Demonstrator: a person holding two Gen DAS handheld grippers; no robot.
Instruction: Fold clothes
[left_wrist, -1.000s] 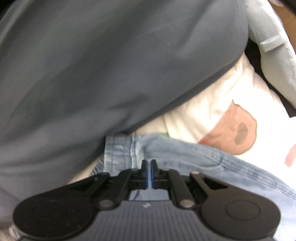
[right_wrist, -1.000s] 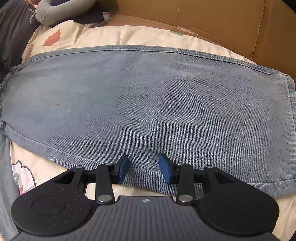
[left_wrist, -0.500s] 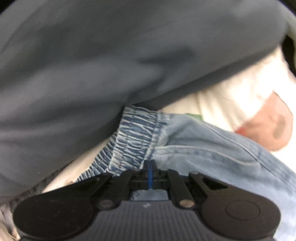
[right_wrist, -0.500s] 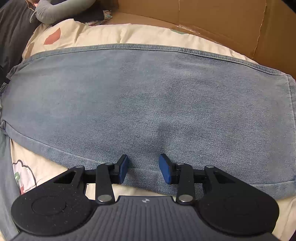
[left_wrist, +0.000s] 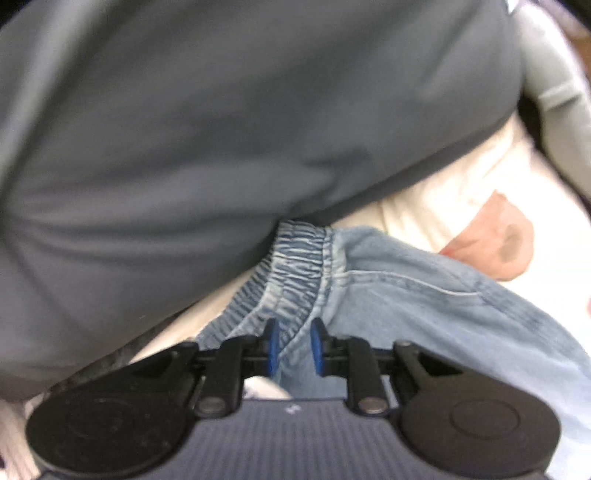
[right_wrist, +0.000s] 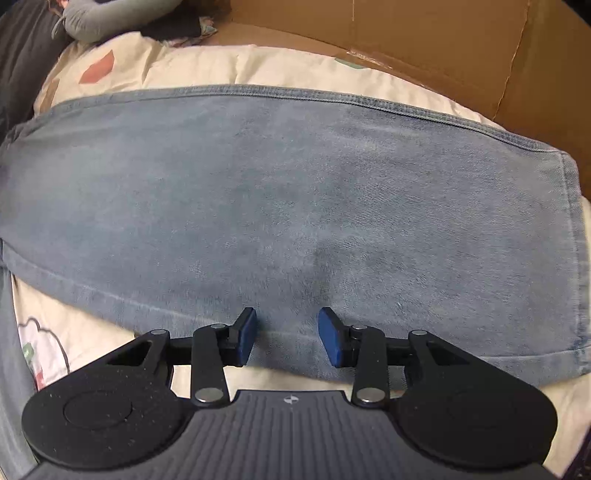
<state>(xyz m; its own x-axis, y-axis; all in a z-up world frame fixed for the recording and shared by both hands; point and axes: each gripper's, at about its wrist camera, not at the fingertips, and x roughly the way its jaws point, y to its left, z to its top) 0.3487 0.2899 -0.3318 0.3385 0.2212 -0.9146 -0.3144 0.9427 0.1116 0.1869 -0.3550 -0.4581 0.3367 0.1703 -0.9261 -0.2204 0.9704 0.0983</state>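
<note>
Two grippers sit low over one garment. Nearest me, my left gripper (left_wrist: 293, 345) has just been opening; its jaws stand narrowly apart with the jeans' (right_wrist: 295, 206) gathered waistband (left_wrist: 295, 266) between them, and I see no pad pressing it. My right gripper (right_wrist: 287, 338) hangs moderately wide, holding nothing, at the near long edge. Beyond, the denim lies flat lengthwise on the cream quilt (right_wrist: 192, 66), apparently halved leg on leg. I judge the crosswise folds remain. Farther off lie a grey garment (left_wrist: 229, 122) and cardboard (right_wrist: 424, 44).
</note>
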